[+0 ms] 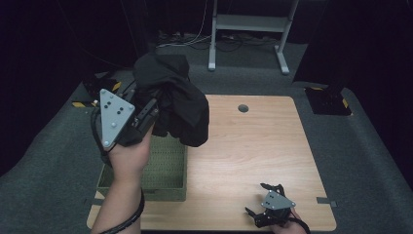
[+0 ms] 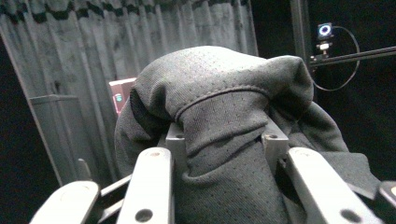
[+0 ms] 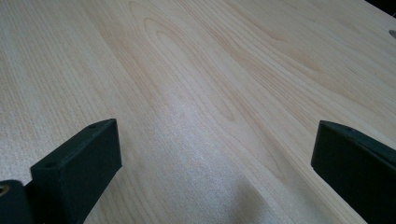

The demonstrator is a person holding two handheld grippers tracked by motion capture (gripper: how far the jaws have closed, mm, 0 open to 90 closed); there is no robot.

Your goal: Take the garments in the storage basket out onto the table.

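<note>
Two tongs: left tongs [image 1: 146,114] pinch black cloth [image 1: 175,100] above basket [image 1: 168,165]; right tongs [image 3: 215,158] spread over table [image 3: 224,70].

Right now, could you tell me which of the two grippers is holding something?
The left gripper, raised above the green basket, is shut on the black cloth. The right gripper sits low over the table, fingers apart and empty.

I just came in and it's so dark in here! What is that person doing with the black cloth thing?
A person holds a gripper in each hand at a wooden table. The left gripper is shut on a bunched-up black cloth and holds it up in the air, above a green basket at the table's left edge. The right gripper is open and holds nothing, low near the table's front edge. Whether the cloth is coming out of the basket or going in, I can't tell.
</note>
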